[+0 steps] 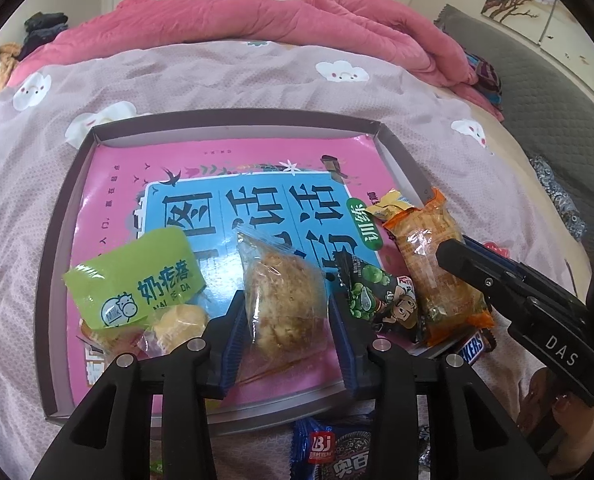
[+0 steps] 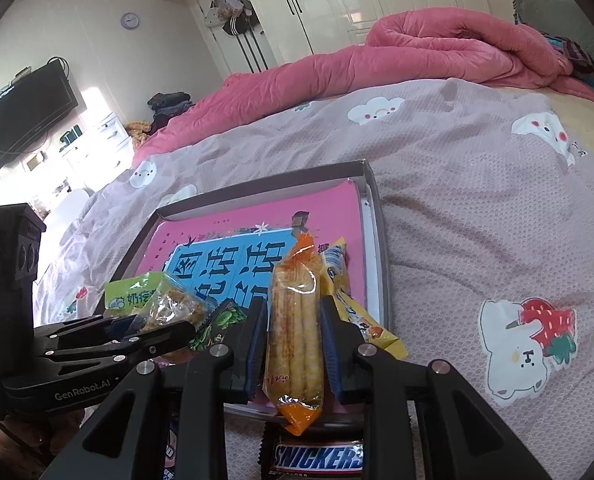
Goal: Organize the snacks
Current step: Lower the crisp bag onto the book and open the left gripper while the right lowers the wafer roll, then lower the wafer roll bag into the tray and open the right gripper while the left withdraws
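**Two grippers, two packets, one tray on the bed**

A shallow grey tray [image 1: 59, 216] lay on the lilac cloud-print bedsheet [image 1: 257, 80], its floor covered by a pink and blue picture book [image 1: 233, 168]. At the tray's near left corner sat a green milk-snack packet [image 1: 133, 276], lying flat on the book. Just to its right, the left gripper [image 1: 285, 336] had its jaws clamped on a clear bag holding a crumbly brown pastry [image 1: 281, 304], the blue pads pressing both sides of the wrapper above the book's near edge. Beside that lay a green pea snack packet [image 1: 373, 296], touching the pastry bag's right side. Next over, the right gripper [image 2: 293, 344] had its jaws closed on an orange biscuit-stick packet [image 2: 297, 328], held lengthwise between the pads at the tray's near right part. A yellow packet [image 2: 345, 292] lay just beside it, towards the tray's right wall. Outside the tray, on the sheet at its near edge, rested a Snickers bar [image 2: 317, 456] and a blue-wrapped cookie packet [image 1: 337, 452]. A pink quilt [image 1: 297, 20] was bunched along the far side of the bed.
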`<state>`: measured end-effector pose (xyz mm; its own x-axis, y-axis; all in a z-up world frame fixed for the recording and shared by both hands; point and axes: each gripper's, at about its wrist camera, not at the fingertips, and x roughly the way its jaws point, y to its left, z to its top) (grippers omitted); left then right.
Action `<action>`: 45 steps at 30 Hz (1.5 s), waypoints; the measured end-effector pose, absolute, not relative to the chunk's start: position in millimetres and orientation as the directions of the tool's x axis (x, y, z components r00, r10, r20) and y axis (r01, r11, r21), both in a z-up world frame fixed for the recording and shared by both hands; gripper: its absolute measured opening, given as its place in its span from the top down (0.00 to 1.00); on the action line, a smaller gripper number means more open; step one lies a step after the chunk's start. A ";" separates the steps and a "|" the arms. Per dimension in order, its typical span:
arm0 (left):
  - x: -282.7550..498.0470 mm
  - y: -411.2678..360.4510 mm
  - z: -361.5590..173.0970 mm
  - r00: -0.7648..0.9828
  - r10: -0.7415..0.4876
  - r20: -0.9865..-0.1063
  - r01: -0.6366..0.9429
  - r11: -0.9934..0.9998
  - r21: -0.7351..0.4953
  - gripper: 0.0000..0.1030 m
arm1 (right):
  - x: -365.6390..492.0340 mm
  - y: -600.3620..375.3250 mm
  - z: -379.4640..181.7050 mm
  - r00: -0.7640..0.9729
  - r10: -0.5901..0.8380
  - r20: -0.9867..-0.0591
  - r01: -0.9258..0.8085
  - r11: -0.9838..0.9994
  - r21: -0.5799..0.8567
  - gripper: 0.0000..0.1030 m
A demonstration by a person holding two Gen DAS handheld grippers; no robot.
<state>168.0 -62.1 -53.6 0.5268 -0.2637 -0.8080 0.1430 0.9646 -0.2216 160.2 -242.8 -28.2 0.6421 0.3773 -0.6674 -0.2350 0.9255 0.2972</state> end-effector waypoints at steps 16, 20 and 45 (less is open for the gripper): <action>165.0 -53.3 -42.4 0.540 -0.288 -0.791 0.136 0.957 -0.256 0.49 | 160.9 -250.6 -22.0 0.661 0.377 -0.649 -0.215 0.924 0.318 0.74; 164.0 -50.6 -39.2 0.541 -0.301 -0.785 0.132 0.953 -0.274 0.47 | 159.2 -251.8 -18.5 0.670 0.386 -0.634 -0.219 0.919 0.328 0.73; 150.3 -20.5 -22.4 0.572 -0.276 -0.772 0.072 0.955 -0.288 0.32 | 150.7 -253.0 -3.2 0.709 0.407 -0.576 -0.246 0.908 0.339 0.53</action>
<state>150.3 -20.5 -22.4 0.5720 -0.2759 -0.7725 0.0715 0.9549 -0.2880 150.7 -253.0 -3.2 0.7090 0.4069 -0.5759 -0.2461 0.9081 0.3387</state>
